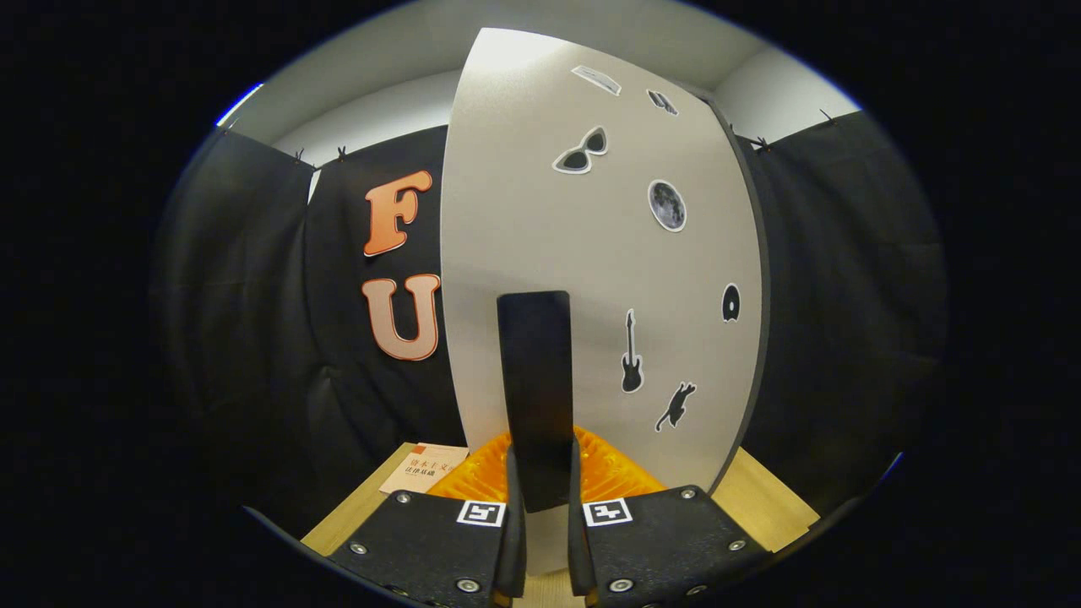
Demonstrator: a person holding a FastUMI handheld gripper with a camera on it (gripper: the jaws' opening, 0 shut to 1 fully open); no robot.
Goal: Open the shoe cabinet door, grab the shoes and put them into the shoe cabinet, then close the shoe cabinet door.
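Grey-white door: I see the shoe cabinet door [591, 270] standing upright right ahead of the fingers, matte pale panel with a dark edge down its right side.
Handle: dark flat upright handle [535, 397] on the door's lower middle, its lower end sits in the gap between my two fingers.
Gripper: gripper [540, 540] has fingers close together, one each side of the handle; they look to be touching it, but I can't confirm both press on it.
Finger blocks: each carries a small square black-and-white marker, left marker [481, 513], right marker [607, 511].
Left of fingers: a card or booklet [424, 469] lies flat on the wooden surface [764, 498], just left of the orange thing; printed writing on it too small for me to read.
Orange item: ribbed orange object [608, 473] just beyond the fingers at the door's foot, part hidden by the handle; can't tell what it is.
Door stickers, left to right: sunglasses [581, 152], guitar [632, 355], moon disc [667, 205], cat [676, 405], small dark oval sticker [731, 302]; two more near the top edge too skewed to make out.
Readable brands: none legible on door or handle.
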